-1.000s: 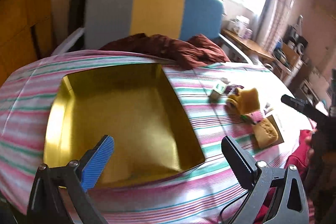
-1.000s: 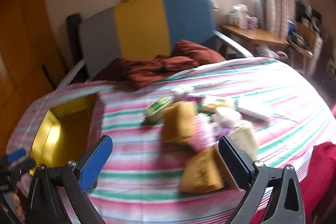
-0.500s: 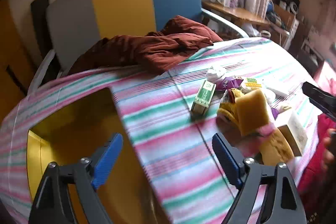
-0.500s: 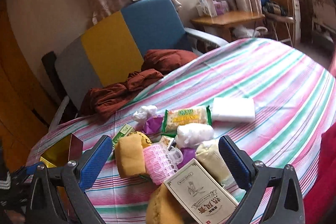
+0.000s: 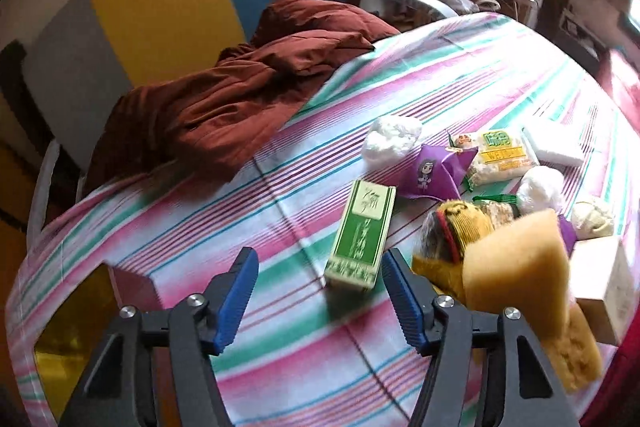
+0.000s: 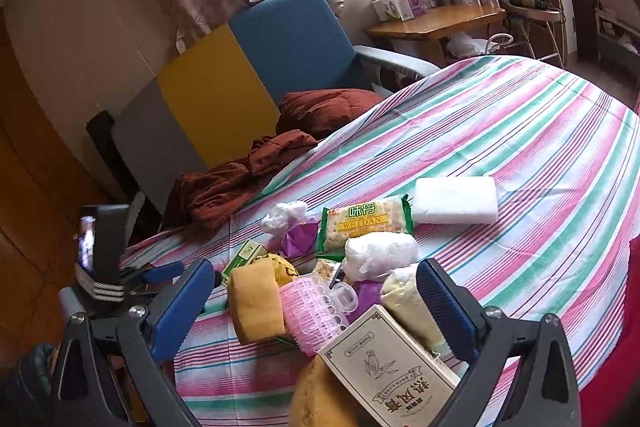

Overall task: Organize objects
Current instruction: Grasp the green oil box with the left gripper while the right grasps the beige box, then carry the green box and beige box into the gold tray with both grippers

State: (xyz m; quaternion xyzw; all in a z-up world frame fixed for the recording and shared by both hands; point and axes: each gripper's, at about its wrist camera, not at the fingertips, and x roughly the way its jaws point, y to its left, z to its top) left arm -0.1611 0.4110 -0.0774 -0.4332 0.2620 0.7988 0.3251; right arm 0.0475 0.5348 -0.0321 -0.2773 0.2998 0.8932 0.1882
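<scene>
Cardboard, the green box [image 5: 360, 239] looks light and crushable, so the left gripper [image 5: 318, 297], its empty jaws just closing, should pinch its long sides gently, while the right gripper [image 6: 316, 307] stands released.

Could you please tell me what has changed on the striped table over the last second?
The left tongs swung from above the gold tray to the green box, their jaws closing partway, nothing between them yet. The right tongs came in over the pile, open and empty. The items themselves lie as before.

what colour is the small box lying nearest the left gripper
Green with pale cream ends, the small box shows best in the left wrist view.
</scene>
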